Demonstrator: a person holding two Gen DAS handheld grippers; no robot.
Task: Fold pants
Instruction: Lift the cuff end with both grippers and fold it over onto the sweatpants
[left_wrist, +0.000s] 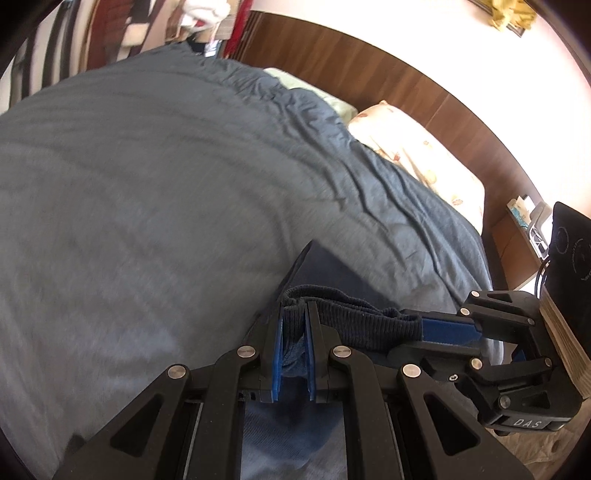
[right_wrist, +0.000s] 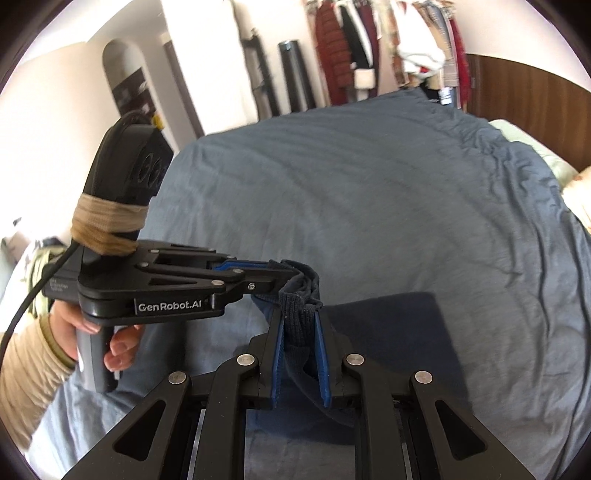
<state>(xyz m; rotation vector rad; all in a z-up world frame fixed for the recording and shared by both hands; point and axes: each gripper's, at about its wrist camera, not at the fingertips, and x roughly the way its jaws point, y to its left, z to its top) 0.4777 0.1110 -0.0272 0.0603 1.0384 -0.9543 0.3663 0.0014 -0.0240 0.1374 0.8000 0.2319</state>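
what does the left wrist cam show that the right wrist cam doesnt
Only the left wrist view shows the floral pillow against the wooden headboard and the cluttered bedside shelf. Only the right wrist view shows the person's left hand on the handle and the arched niche. Both show the pants by their ribbed waistband, pinched in the left claw and right claw above the blue-grey duvet, plus hanging clothes.

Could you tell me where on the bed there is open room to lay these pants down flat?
The widest free patch is the grey-blue duvet ahead of both grippers, running to the clothes rack. It is crowded by the headboard, where pillows lie, and right at the left gripper and right gripper, both clamped on the pants waistband.
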